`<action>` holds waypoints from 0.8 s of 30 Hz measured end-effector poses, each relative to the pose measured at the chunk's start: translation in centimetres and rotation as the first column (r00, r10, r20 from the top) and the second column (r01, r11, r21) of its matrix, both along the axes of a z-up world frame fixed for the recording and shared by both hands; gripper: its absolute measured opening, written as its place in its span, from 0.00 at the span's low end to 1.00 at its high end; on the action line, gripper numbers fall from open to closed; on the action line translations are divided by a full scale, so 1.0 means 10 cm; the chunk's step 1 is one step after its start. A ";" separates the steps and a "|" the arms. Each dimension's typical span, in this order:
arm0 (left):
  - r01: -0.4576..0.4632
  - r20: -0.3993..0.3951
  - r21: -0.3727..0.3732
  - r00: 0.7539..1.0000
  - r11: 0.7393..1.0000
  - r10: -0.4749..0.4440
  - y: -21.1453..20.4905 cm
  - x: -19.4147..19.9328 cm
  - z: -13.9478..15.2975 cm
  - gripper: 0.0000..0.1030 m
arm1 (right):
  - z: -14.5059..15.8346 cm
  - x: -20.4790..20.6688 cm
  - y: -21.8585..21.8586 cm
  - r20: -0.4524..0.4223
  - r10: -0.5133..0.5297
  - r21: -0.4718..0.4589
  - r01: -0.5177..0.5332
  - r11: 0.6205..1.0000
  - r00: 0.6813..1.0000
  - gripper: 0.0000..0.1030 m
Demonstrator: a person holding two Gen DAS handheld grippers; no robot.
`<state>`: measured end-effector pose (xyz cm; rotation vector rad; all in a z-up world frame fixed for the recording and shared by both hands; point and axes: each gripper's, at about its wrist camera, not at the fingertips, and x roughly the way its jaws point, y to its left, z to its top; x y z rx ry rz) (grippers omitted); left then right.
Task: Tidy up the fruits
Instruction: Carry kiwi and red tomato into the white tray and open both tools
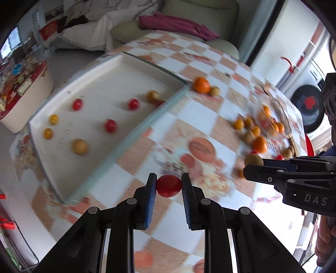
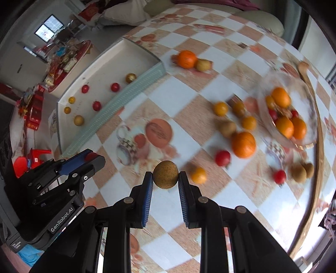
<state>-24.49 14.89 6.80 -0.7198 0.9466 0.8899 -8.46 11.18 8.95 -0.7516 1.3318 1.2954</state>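
Note:
My left gripper [image 1: 168, 184] is shut on a red cherry tomato [image 1: 168, 186] above the checked tablecloth, right of the white tray [image 1: 100, 84]. My right gripper [image 2: 165, 178] is shut on a round brown fruit [image 2: 165, 174], held above the table. The right gripper also shows in the left wrist view [image 1: 250, 166] with the brown fruit [image 1: 253, 160]. The left gripper shows in the right wrist view [image 2: 92, 159]. The tray holds several red, yellow and brown fruits, such as a red tomato [image 1: 110, 125] and a brown fruit [image 1: 79, 146].
A glass bowl [image 2: 308, 134] with oranges stands at the right. Loose oranges [image 2: 243, 144], tomatoes [image 2: 222, 158] and brown fruits [image 2: 227, 128] lie beside it. An orange [image 2: 186, 59] and a brown fruit [image 2: 203, 64] lie near the tray's far corner. A sofa [image 1: 189, 14] is behind the table.

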 end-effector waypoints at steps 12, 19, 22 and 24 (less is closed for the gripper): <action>-0.094 -0.055 0.092 0.994 0.991 0.099 0.83 -0.57 0.13 0.24 | 0.08 -0.49 0.95 -0.012 0.062 0.047 -0.061 0.997 0.998 0.26; -0.119 -0.096 0.089 0.987 0.989 0.128 1.21 -0.72 -0.02 0.24 | 0.02 -0.64 1.45 0.000 0.059 0.058 -0.059 0.997 0.998 0.26; -0.131 -0.099 0.077 0.985 0.988 0.139 1.29 -0.75 -0.08 0.25 | -0.01 -0.67 1.60 -0.003 0.055 0.056 -0.055 0.997 0.998 0.26; -0.136 -0.098 0.070 0.985 0.988 0.143 1.33 -0.74 -0.12 0.24 | -0.04 -0.70 1.70 0.000 0.062 0.055 -0.062 0.997 0.998 0.26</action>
